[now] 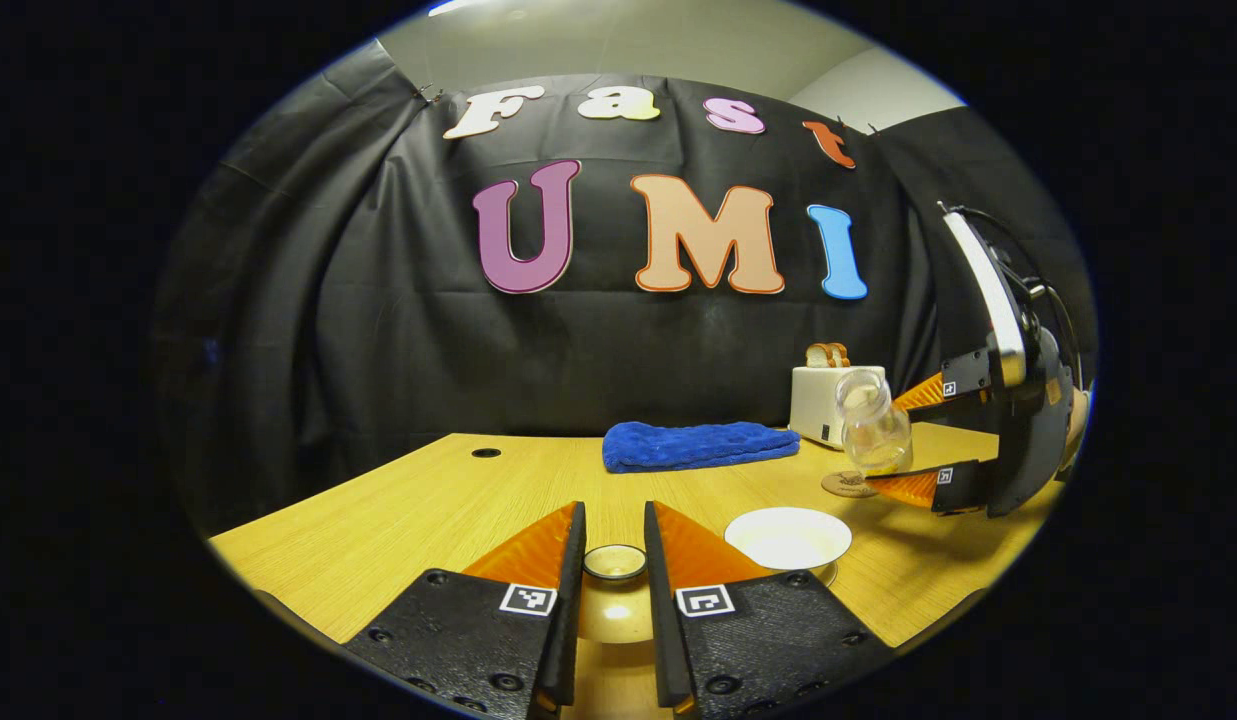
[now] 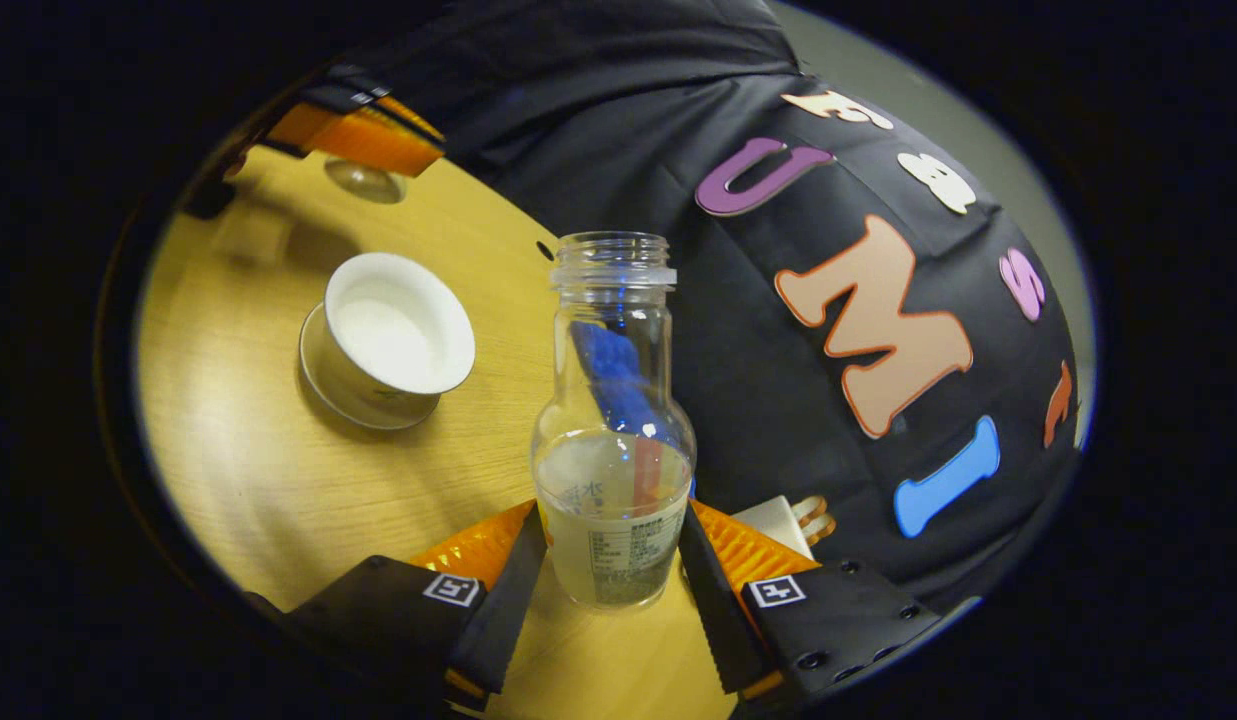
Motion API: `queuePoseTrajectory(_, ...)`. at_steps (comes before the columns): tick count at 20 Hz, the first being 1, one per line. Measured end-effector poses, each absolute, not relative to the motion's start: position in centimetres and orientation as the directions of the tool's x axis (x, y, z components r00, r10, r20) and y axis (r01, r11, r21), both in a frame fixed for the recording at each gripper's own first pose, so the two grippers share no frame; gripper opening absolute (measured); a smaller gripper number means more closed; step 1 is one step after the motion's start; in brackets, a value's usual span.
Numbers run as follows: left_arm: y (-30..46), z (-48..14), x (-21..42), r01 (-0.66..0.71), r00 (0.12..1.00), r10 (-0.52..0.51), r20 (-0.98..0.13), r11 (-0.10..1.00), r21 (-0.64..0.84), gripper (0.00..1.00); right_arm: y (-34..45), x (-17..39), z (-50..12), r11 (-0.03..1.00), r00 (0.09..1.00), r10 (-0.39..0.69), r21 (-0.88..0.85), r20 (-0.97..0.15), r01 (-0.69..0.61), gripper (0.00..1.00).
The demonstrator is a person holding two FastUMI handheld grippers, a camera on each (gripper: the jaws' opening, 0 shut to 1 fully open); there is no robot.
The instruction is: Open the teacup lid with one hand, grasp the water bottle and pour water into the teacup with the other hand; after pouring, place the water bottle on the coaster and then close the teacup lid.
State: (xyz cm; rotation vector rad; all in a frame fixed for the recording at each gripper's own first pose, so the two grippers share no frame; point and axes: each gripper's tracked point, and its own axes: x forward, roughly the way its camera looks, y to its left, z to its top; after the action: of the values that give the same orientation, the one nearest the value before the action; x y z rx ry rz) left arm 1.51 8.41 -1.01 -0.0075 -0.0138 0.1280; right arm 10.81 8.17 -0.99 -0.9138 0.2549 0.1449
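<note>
Aloft, right gripper [image 2: 610, 560] tilted, clamping the water bottle [image 2: 612, 440]; left gripper [image 1: 615, 560] level, pinching the teacup lid [image 1: 615, 562].

A black cloth wall [image 1: 398, 330] hangs in soft folds across the back of the booth, from about 9 o'clock round to 3 o'clock in the left gripper view. Above it, at 12 o'clock, a pale grey-green room wall [image 1: 618, 45] shows, brightly lit near the top edge. A light wooden table [image 1: 378, 510] spreads across the lower half, with a small round hole [image 1: 486, 453] near its far edge at 8 o'clock. Warm light glares off the wood
</note>
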Motion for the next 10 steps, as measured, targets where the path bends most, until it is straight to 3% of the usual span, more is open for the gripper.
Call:
queuePoseTrajectory(6, 8.2, -0.9, 1.1, -0.130, 0.991, 0.130, 0.011, 0.991, -0.009, 0.29, 5.1, 12.0, 0.0, 0.840, 0.958, 0.048, -0.508, -0.282, -0.191, 0.80)
queuePoseTrajectory(10, 8.3, -0.9, 1.1, -0.130, 0.991, 0.130, 0.010, 0.992, -0.010, 0.29, 2.8, 13.4, -0.1, 0.939, 0.956, 0.045, -0.315, -0.289, -0.139, 0.81)
